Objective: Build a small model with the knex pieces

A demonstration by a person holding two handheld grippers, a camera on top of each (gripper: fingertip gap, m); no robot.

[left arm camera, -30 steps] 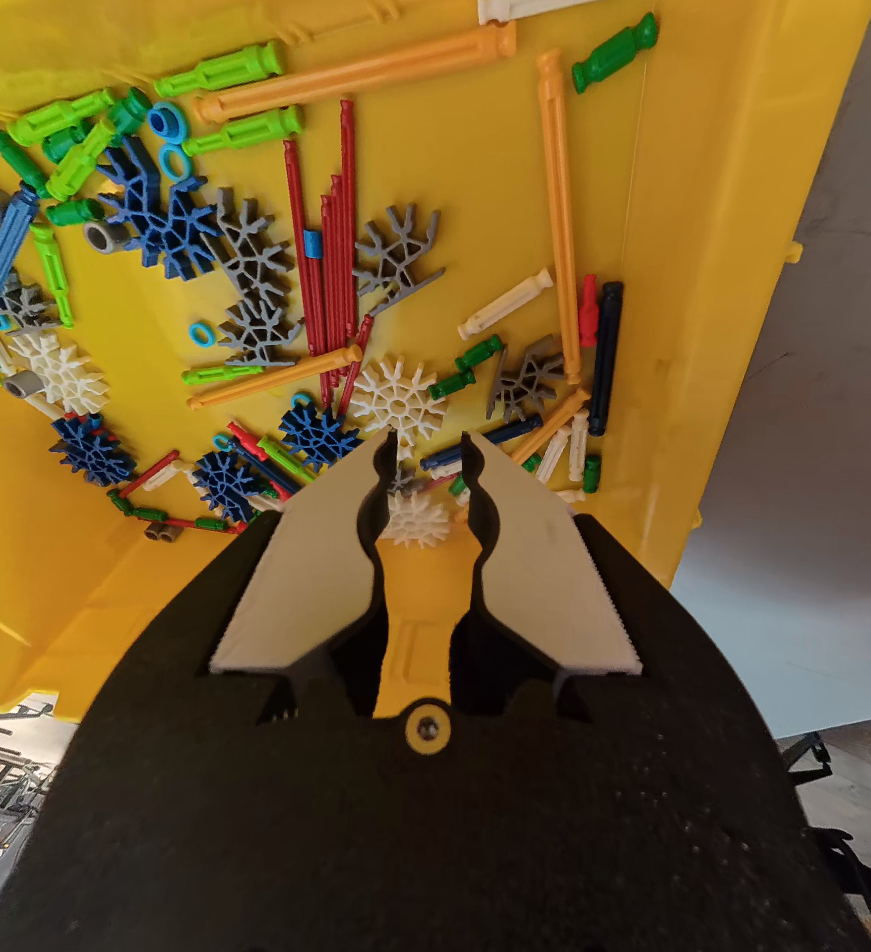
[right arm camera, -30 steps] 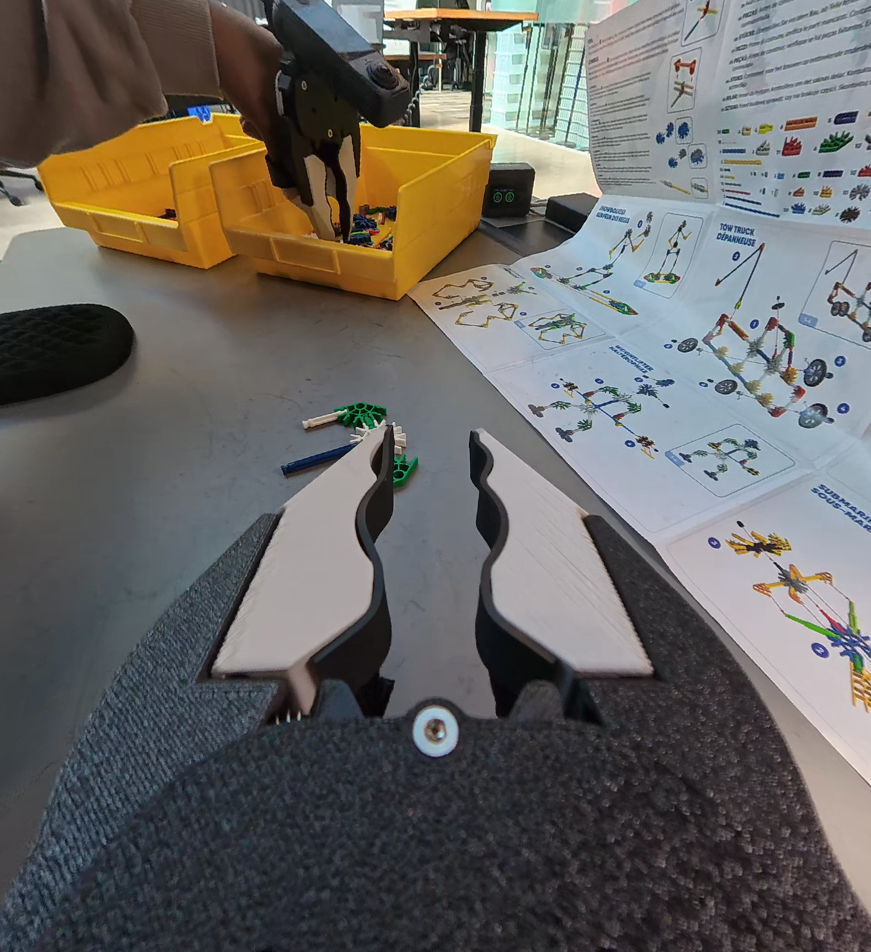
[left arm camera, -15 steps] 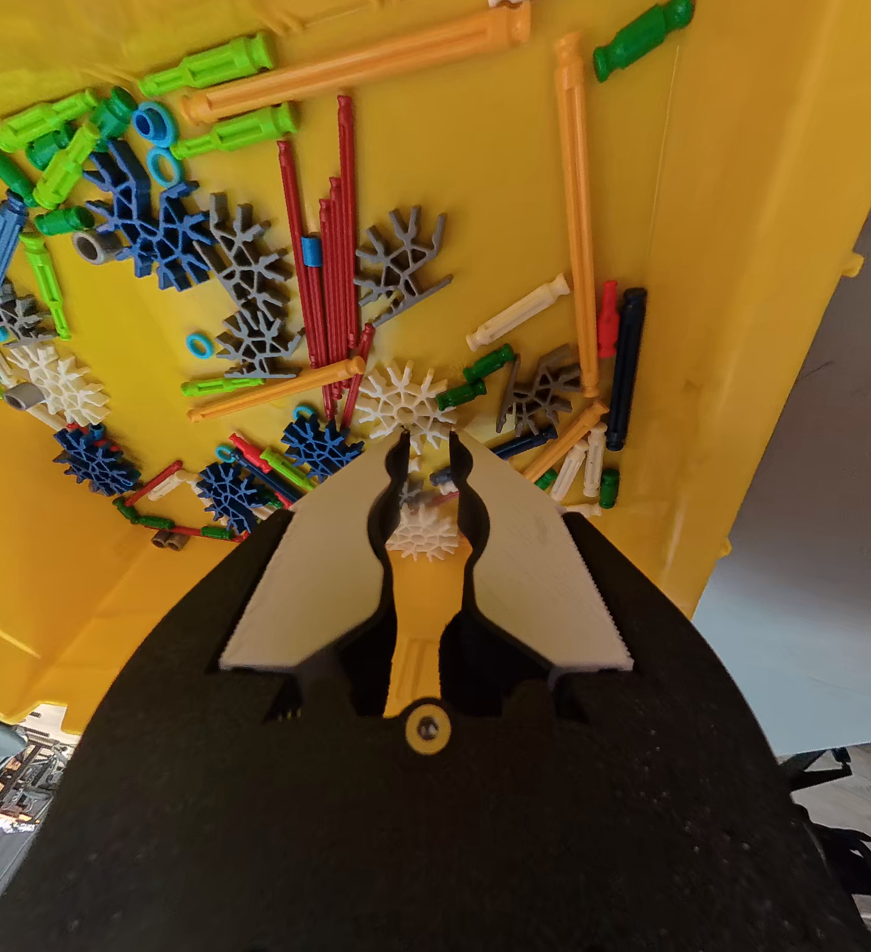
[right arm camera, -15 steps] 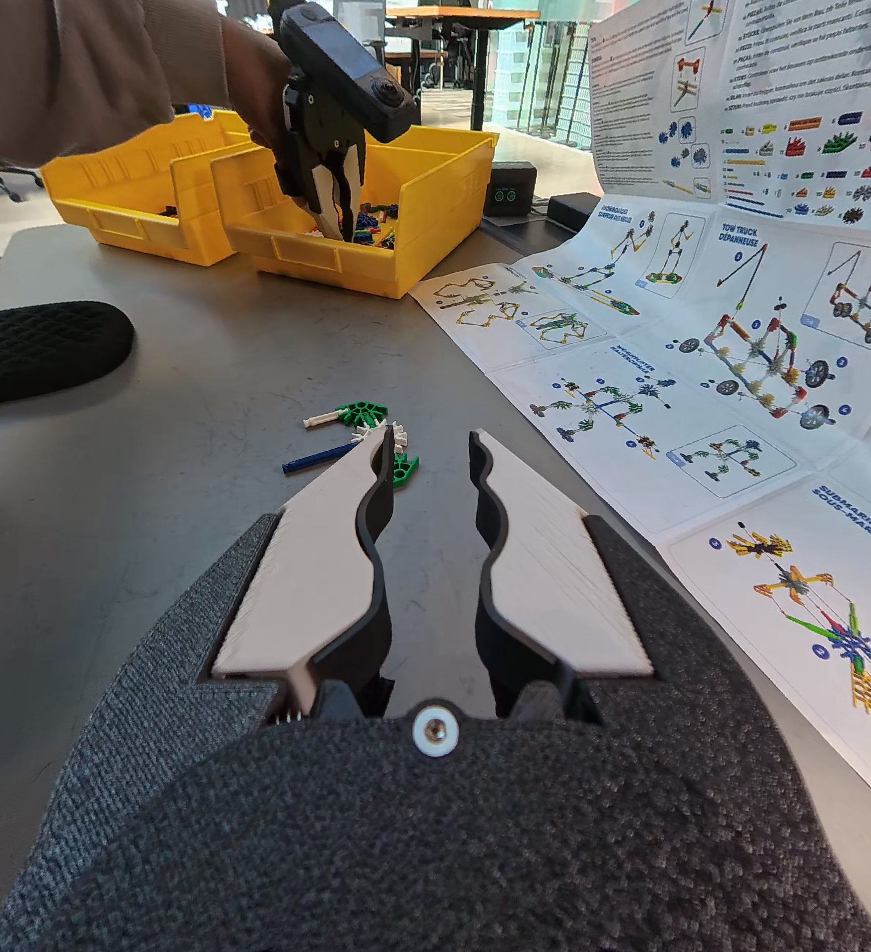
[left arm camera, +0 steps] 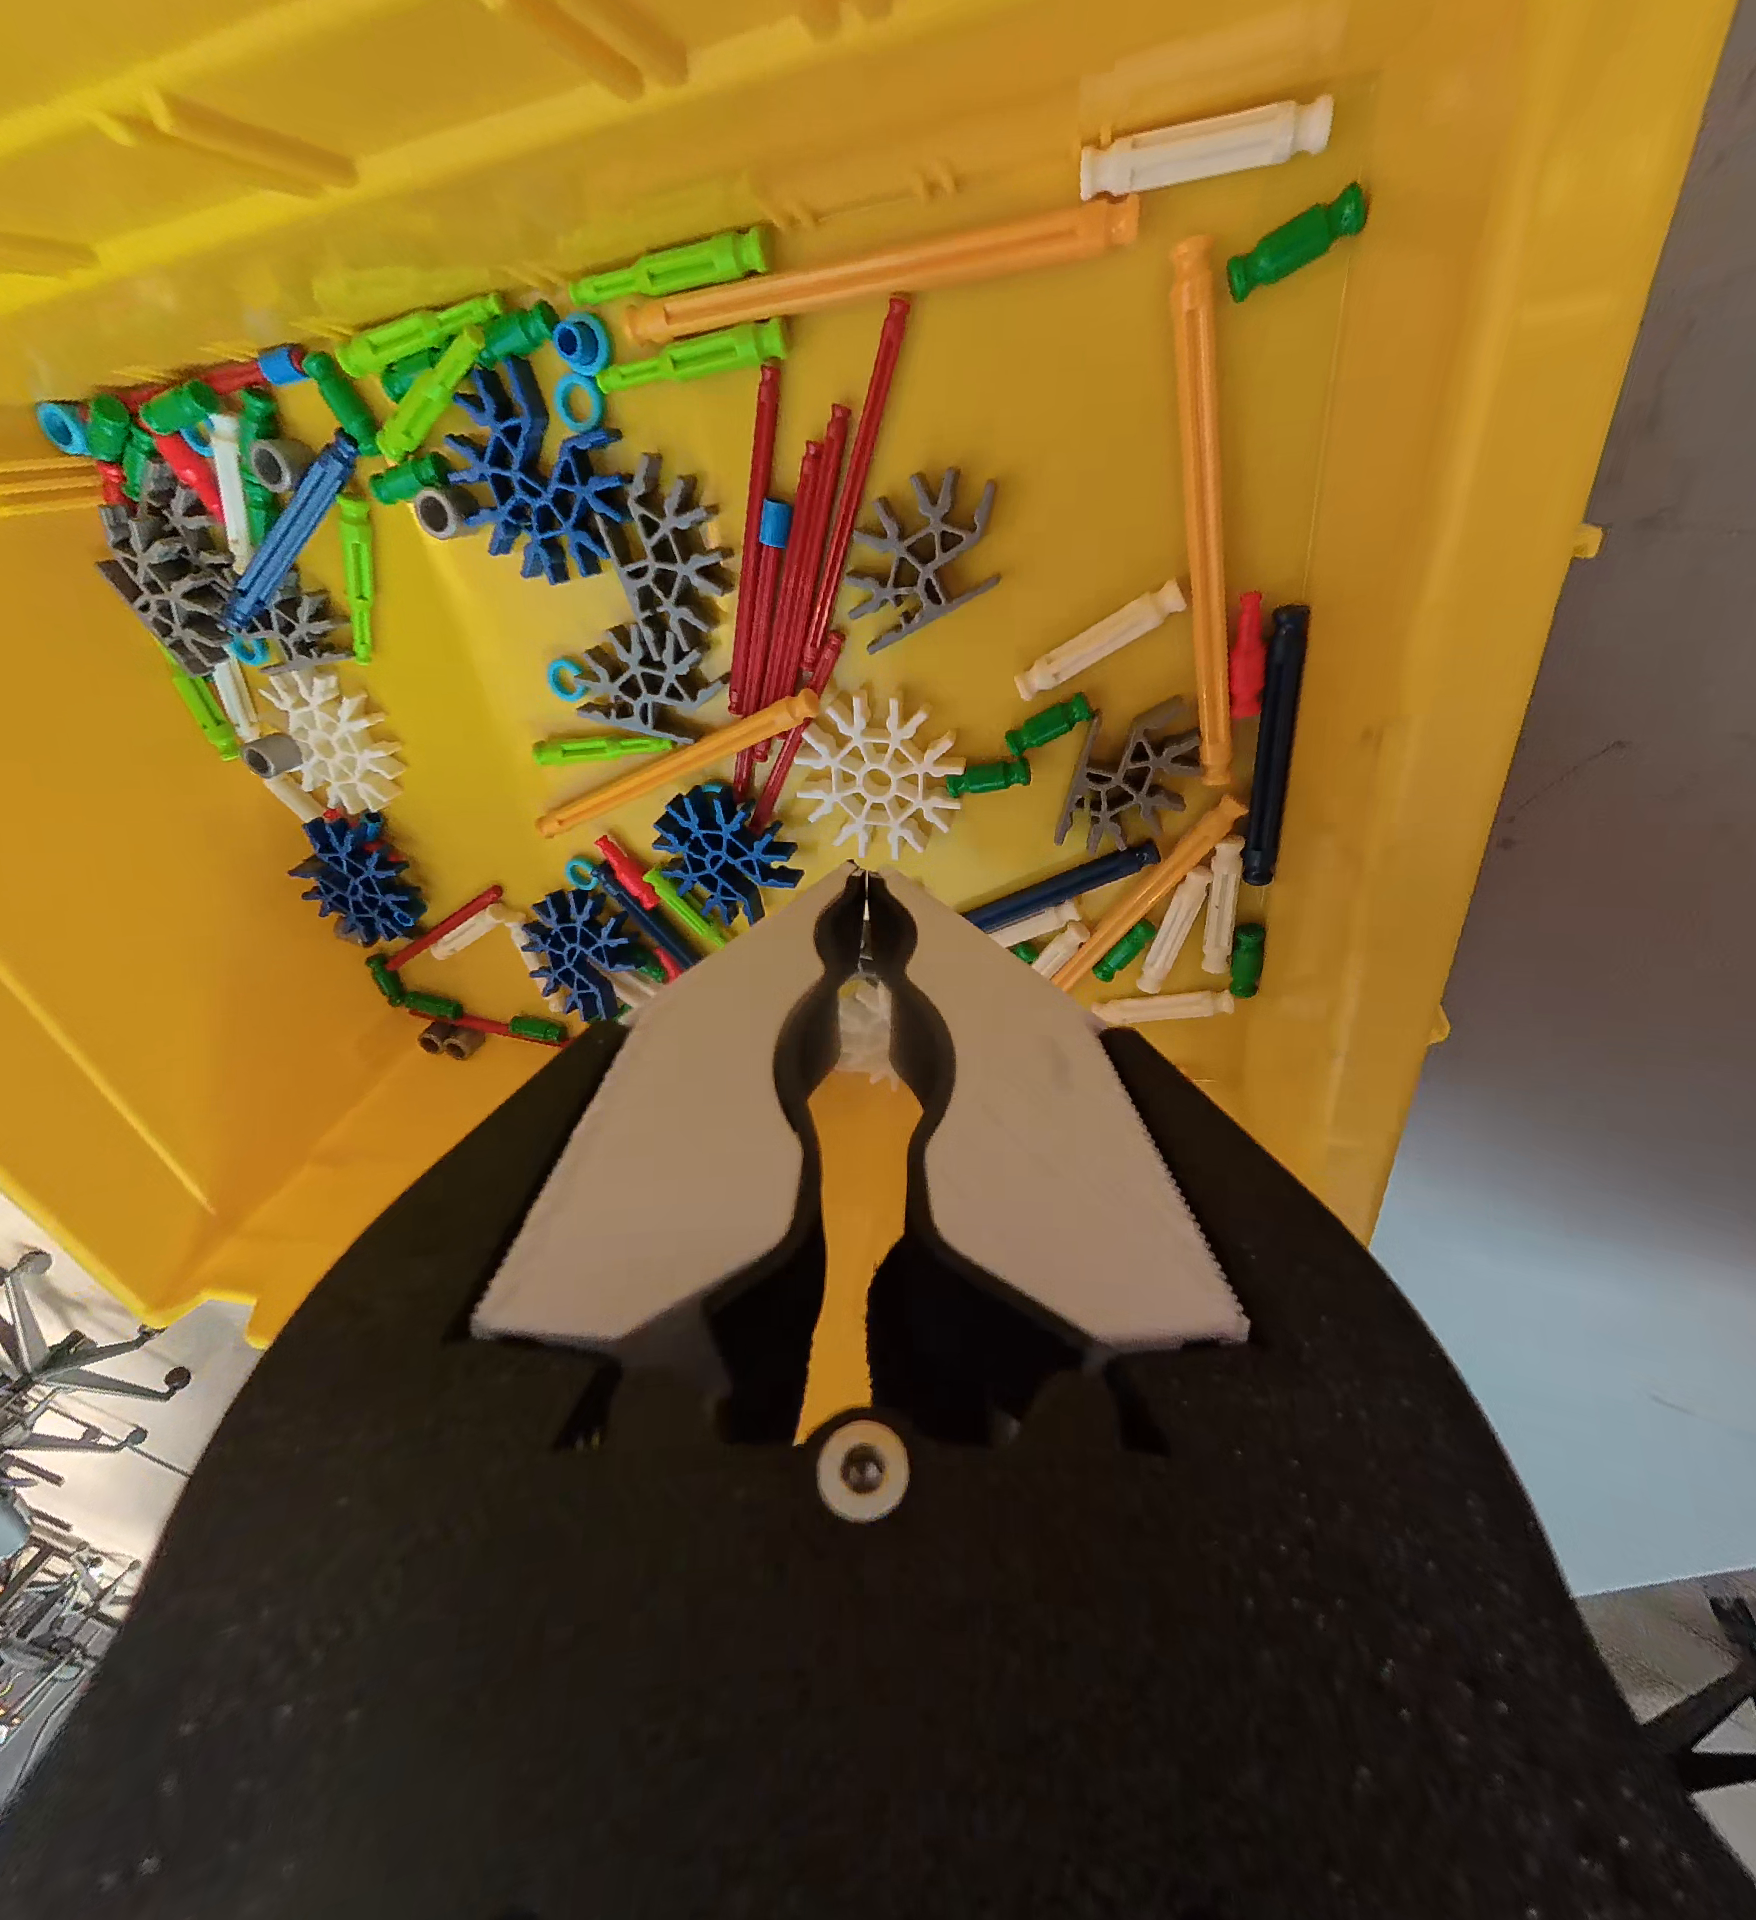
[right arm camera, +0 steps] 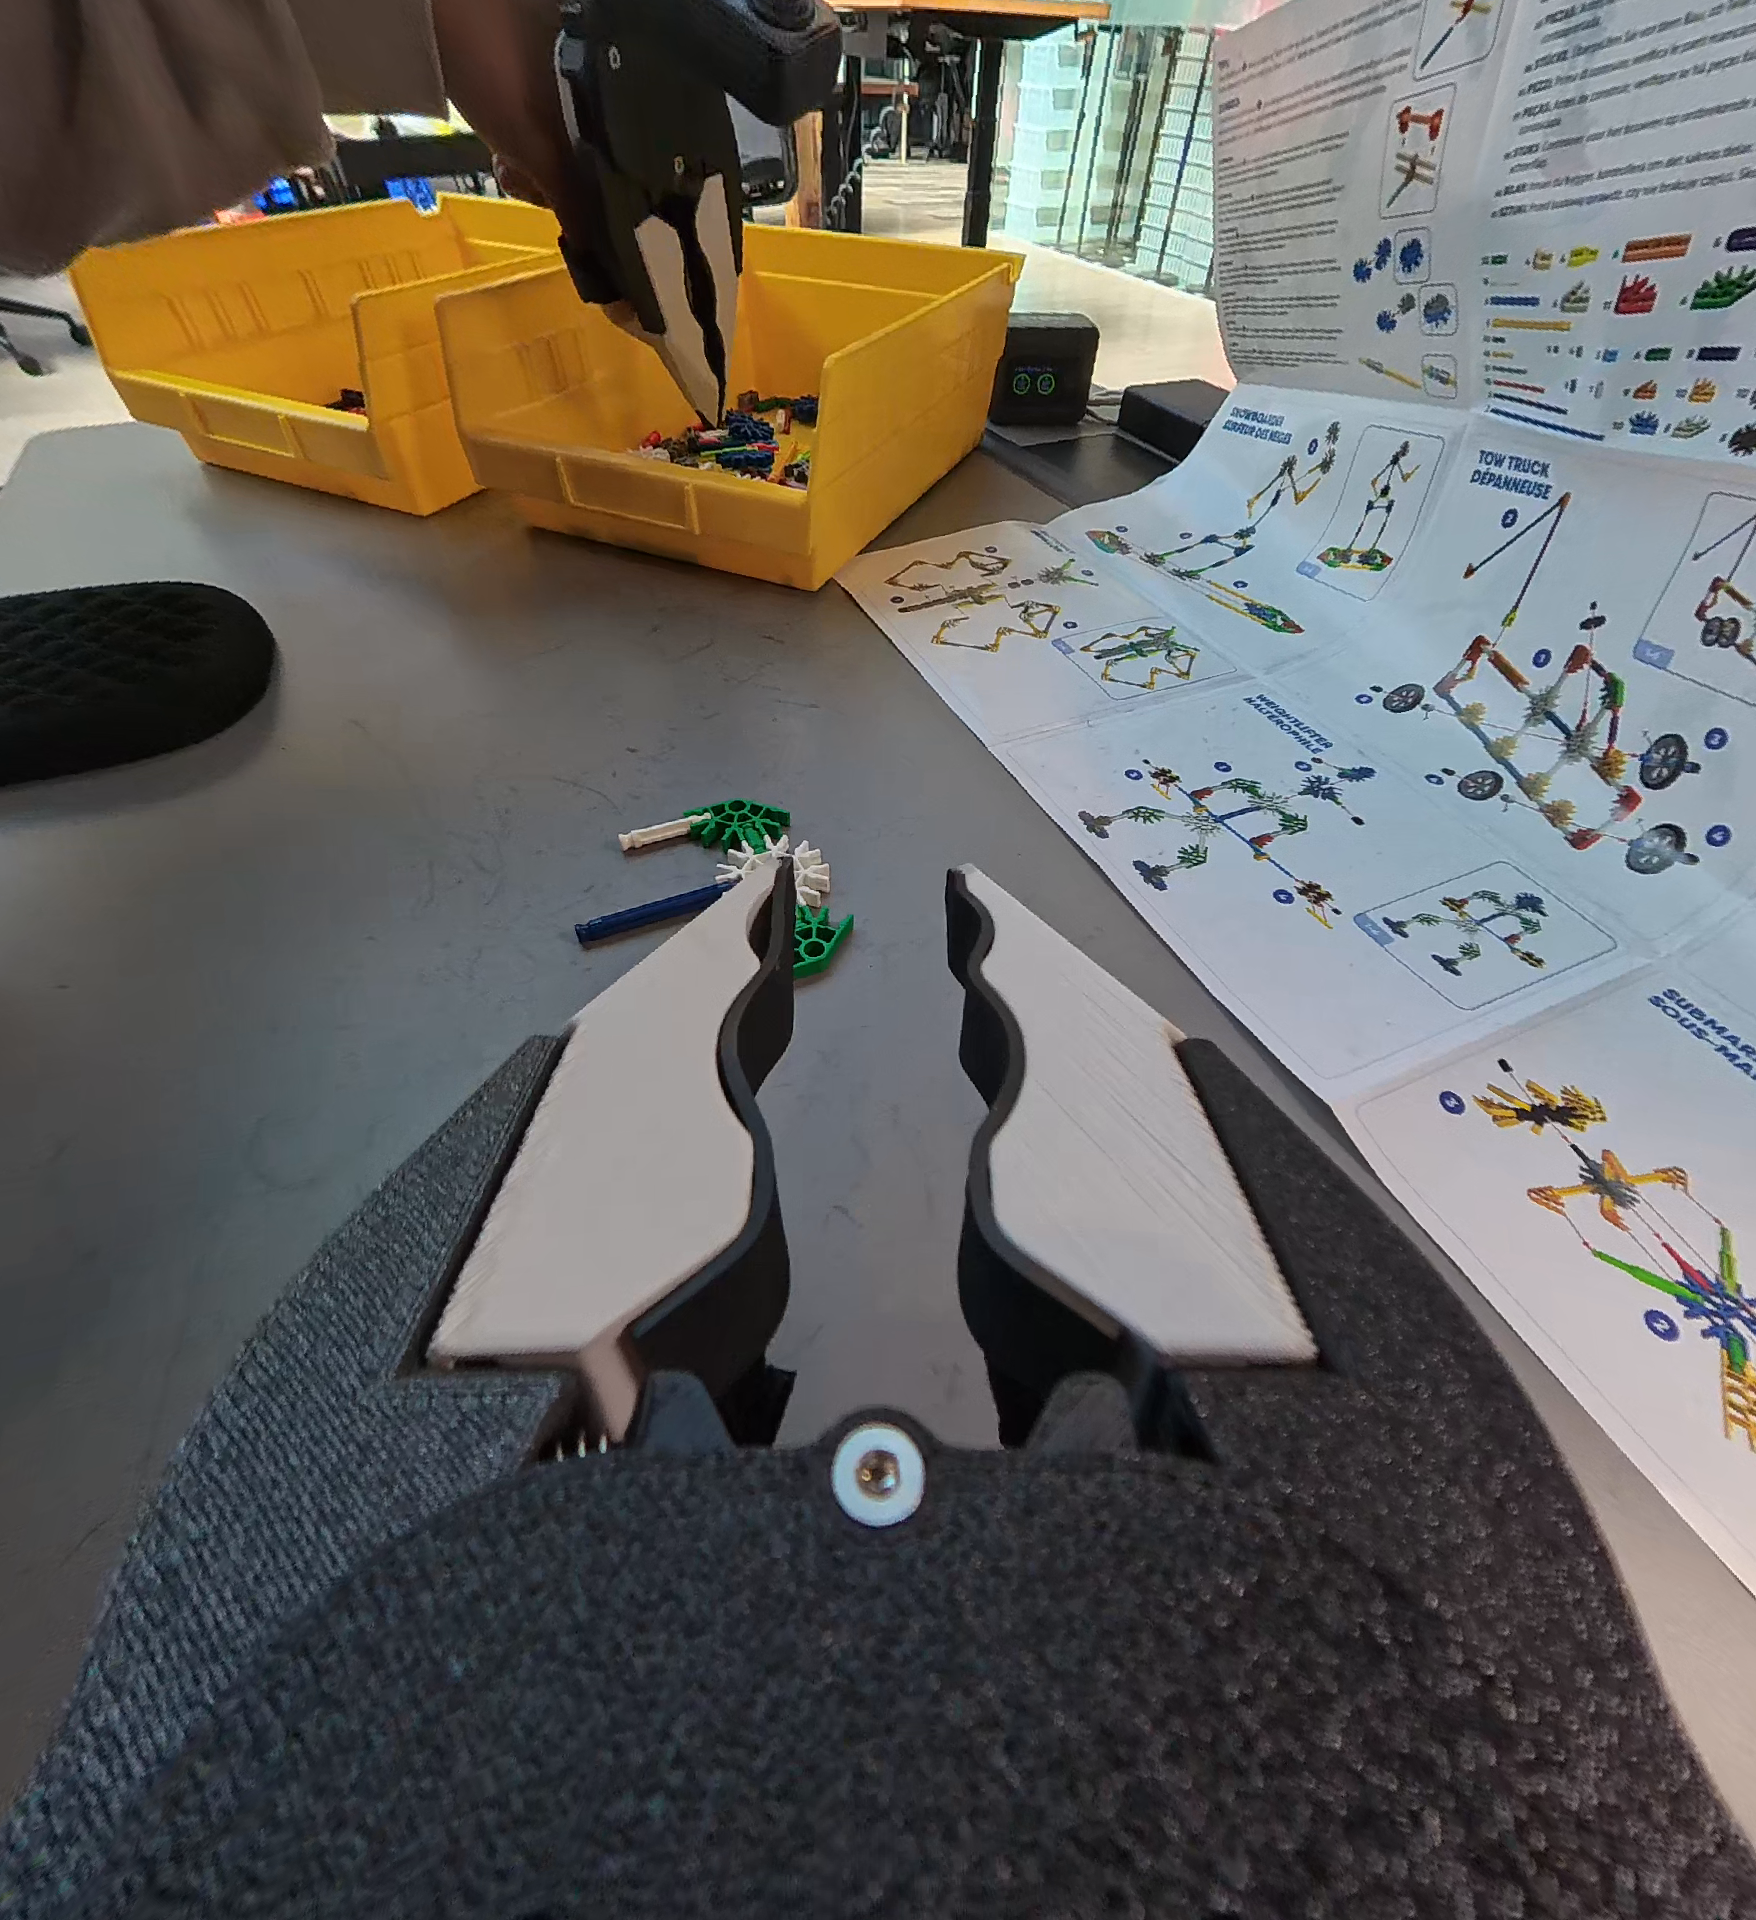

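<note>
Table (right arm camera: 438, 727): grey, took up most of the right wrist view, everything sat on it.

Instruction sheet (right arm camera: 1373, 675): big fold-out w/ printed model pics, flat along the right side, its far part propped upright.

Yellow bins: two, side by side at the far end. Nearer bin (left arm camera: 230, 935) held the loose pile of parts. Other bin (right arm camera: 230, 343) was left of it, and only a dark bit showed inside.

Black pad (right arm camera: 74, 675): far left on the table, well apart from the rest.

Left gripper (left arm camera: 866, 883): pointed down into the nearer bin, fingers closed tip to tip, pinching a thin pale sliver (left arm camera: 866, 906).

Right gripper (right arm camera: 863, 883): low over the table, jaws wide apart, nothing between them. Its left fingertip sat just beside the little build.

Little build (right arm camera: 780, 862): white snowflake hub in the middle, green connector (right arm camera: 739, 821) w/ a short white rod on the far side, blue rod (right arm camera: 645, 914) to the left, 2nd green piece (right arm camera: 817, 935) on the near side.

Bin parts nearest the left tips: big white snowflake (left arm camera: 879, 774) just beyond them, blue connector (left arm camera: 726, 847) to the side, red rods (left arm camera: 801, 582) farther back.

Hard to tell: what the sliver actually was. It was edge-on and tiny, maybe a flat connector, idk. A small white snowflake (left arm camera: 861, 1034) showed thru the gap lower down, and I couldn't tell if it was touching the fingers or just lying on the bin floor under them.

Cut off: the build's near half was partly behind the right gripper's finger. The person's sleeve (right arm camera: 126, 104) ran off the frame top.
</note>
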